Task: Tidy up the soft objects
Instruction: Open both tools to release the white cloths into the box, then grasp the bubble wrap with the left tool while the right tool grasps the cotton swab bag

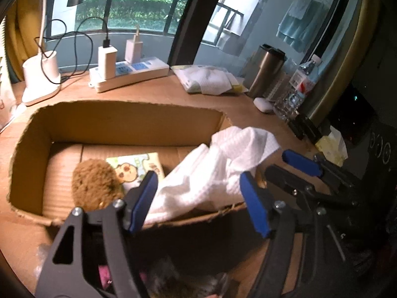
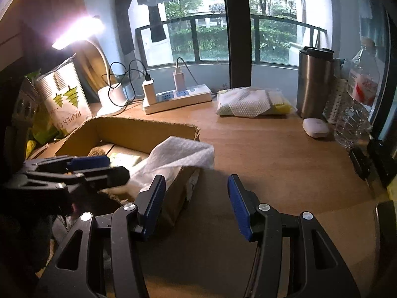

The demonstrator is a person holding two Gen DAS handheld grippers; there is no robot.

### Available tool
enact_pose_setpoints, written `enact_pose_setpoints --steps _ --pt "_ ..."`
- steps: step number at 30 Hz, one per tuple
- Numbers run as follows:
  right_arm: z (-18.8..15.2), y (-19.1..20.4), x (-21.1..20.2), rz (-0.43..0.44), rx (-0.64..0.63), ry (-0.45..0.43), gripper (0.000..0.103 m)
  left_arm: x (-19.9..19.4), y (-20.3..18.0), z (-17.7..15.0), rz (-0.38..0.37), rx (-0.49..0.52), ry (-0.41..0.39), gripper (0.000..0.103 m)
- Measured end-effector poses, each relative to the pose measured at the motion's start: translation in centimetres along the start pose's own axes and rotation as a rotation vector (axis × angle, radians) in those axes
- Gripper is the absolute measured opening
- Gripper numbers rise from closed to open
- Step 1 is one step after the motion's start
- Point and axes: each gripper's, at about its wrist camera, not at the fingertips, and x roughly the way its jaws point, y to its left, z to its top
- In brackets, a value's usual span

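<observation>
My left gripper (image 1: pixel 198 198): jaws spread apart at the lower middle of the left wrist view, pads pressing on nothing; the white cloth lies between and beyond them.
My right gripper (image 2: pixel 196 198): jaws apart at the lower middle of the right wrist view, nothing between them but bare desk.
White cloth (image 1: pixel 211 171): draped over the right end of the cardboard box, part inside, part hanging over its near and right walls.
Cardboard box (image 1: pixel 99 116): open-topped, at the centre left of the left wrist view, on the wooden desk (image 2: pixel 273 154).
Brown plush (image 1: pixel 95 183): inside the box, near its front wall, left of the cloth.
Picture card (image 1: pixel 135 166): flat on the box floor, just behind the plush.
Power strip (image 1: pixel 129 73): upper middle, behind the box, with two chargers plugged in.
Steel tumbler (image 2: pixel 314 82): upright at the upper right, beside a water bottle (image 2: pixel 359 99).
White packet (image 2: pixel 248 103): flat on the desk, left of the tumbler.
</observation>
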Motion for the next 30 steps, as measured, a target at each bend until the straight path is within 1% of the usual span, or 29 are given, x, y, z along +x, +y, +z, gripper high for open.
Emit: enact_pose_setpoints --steps 9,18,30 --pt "-0.7 1.6 -1.9 -0.012 -0.008 -0.006 0.055 -3.9 0.5 -1.1 0.012 0.008 -0.053 0.07" --pt "-0.9 4.9 -3.9 0.01 -0.053 -0.028 0.055 -7.1 1.3 -2.7 0.024 0.005 -0.097 0.07" --pt "-1.6 9.0 -4.8 0.022 -0.101 -0.021 0.055 -10.8 4.0 -5.6 0.052 -0.021 -0.13 0.071"
